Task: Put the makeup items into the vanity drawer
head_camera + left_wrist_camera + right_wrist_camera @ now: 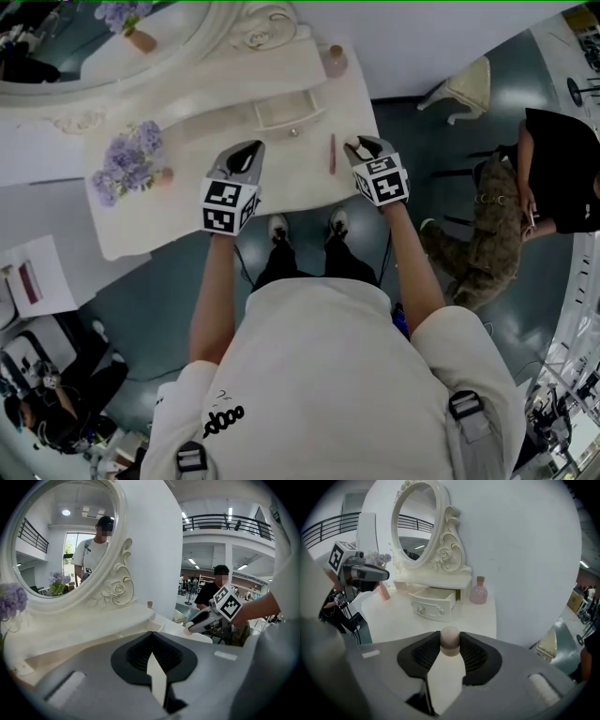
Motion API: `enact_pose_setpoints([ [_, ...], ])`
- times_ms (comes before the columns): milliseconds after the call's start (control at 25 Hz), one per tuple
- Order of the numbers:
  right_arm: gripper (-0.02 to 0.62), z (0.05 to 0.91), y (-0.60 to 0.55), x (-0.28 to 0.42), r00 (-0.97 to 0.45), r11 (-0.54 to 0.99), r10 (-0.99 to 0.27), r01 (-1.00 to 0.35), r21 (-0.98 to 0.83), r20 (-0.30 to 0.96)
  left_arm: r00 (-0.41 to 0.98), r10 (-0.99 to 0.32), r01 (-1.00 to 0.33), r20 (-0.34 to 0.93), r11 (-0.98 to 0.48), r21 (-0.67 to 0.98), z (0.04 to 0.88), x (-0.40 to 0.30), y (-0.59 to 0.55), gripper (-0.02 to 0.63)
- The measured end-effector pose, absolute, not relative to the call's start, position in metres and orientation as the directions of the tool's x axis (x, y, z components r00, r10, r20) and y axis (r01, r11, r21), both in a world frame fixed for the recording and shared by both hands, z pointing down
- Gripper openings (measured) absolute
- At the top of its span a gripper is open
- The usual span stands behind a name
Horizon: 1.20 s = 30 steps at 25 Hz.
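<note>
The white vanity table (187,211) has its small drawer (286,111) pulled open below the mirror; the drawer (432,603) also shows in the right gripper view. A slim pink stick (332,153) lies on the tabletop between the two grippers. My right gripper (361,143) is near the table's right edge, and its jaws hold a round beige makeup sponge (450,638) at their tips. The left gripper view shows that sponge (189,630) at the tip of the right gripper. My left gripper (246,150) hovers over the table's front, shut and empty.
A pink bottle (336,61) stands at the table's back right corner. Purple flowers in a small vase (127,164) stand at the left, and the oval mirror (141,37) rises behind. A person in black (562,169) and a white chair (464,89) are off to the right.
</note>
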State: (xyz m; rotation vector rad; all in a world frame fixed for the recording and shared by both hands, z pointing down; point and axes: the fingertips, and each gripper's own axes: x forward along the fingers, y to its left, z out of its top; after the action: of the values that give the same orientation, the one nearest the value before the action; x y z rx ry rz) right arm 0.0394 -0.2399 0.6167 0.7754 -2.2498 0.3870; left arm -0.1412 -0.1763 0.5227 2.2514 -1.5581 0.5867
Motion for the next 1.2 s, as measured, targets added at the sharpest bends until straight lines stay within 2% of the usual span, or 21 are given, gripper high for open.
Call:
enact_pose_setpoints([
  [520,0.132,0.558,-0.273,-0.041,-0.656,0.855,-0.404,-0.519,0.007,0.638,0.248,-0.850,-0.966,0.465,-0.252,0.055,0.505,-0.188,-0.183,0.020],
  [920,0.137,0.578,-0.296,-0.100,-0.664,0.878,-0.333,-0.477,-0.037,0.670,0.201,-0.851,-0.979,0.484,-0.189,0.074,0.512,-0.216,-0.177,0.020],
  [1200,0.146,0.599,-0.302,-0.112,-0.633,0.883,-0.304,-0.468,-0.039,0.712,0.199,-0.840,-0.980,0.504,-0.186,0.077,0.516,-0.221,-0.174,0.020],
])
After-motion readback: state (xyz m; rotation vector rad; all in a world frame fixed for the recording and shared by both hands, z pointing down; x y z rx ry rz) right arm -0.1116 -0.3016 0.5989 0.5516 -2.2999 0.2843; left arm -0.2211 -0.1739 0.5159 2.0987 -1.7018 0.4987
